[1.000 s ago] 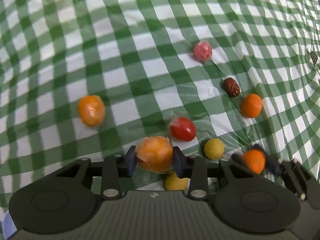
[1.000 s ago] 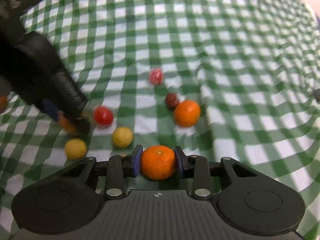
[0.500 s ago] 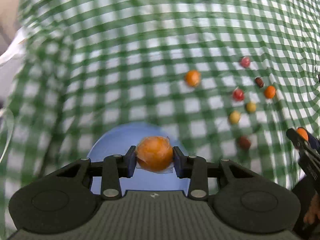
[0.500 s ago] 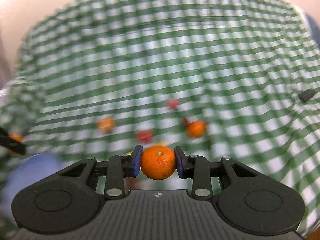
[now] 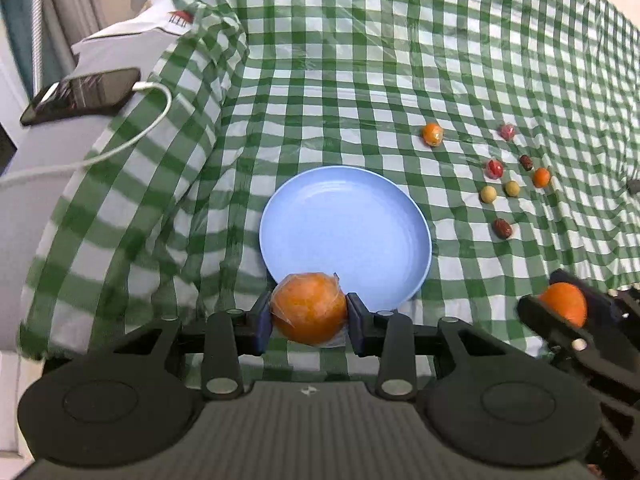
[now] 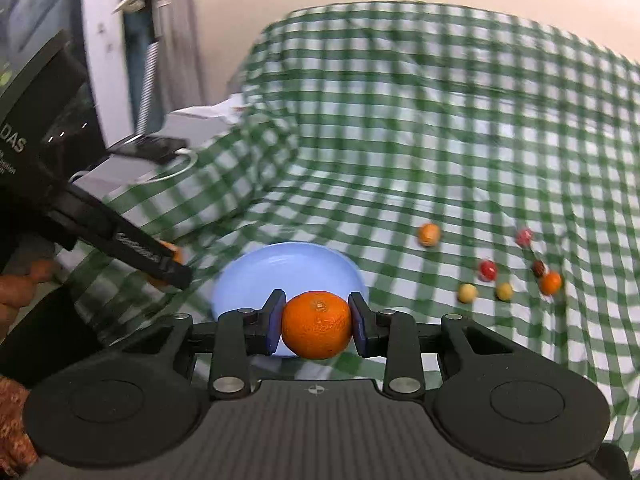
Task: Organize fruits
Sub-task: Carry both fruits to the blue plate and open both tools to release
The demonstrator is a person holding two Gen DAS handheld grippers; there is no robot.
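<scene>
- The left gripper (image 5: 309, 316) pinched a wrapped orange fruit (image 5: 309, 307) between its two blue pads; thin clear film was around this fruit.
- This fruit hung above the near edge of the blue plate (image 5: 345, 216), which lay on the green checked cloth (image 5: 360, 60).
- The right gripper (image 6: 317, 326) was pressed on a bare orange (image 6: 317, 325), with one pad on each side of it.
- In the right wrist view this orange was in front of the near rim of the plate (image 6: 288, 268); nothing lay in the plate.
- In the left wrist view the right gripper (image 5: 568, 308) showed at the right edge, beside the plate, with its orange (image 5: 565, 303).
- The other fruits lay in a loose group on the cloth, right of the plate and well apart from it: a wrapped orange one (image 5: 432, 134), a wrapped red one (image 5: 507, 132), a red tomato (image 5: 495, 168), a small orange (image 5: 541, 177), two yellow balls (image 5: 488, 194), and two dark dates (image 5: 502, 228).
- At the left, a phone (image 5: 80, 94) with a white cable (image 5: 132, 140) lay on a grey surface beside the cloth.
</scene>
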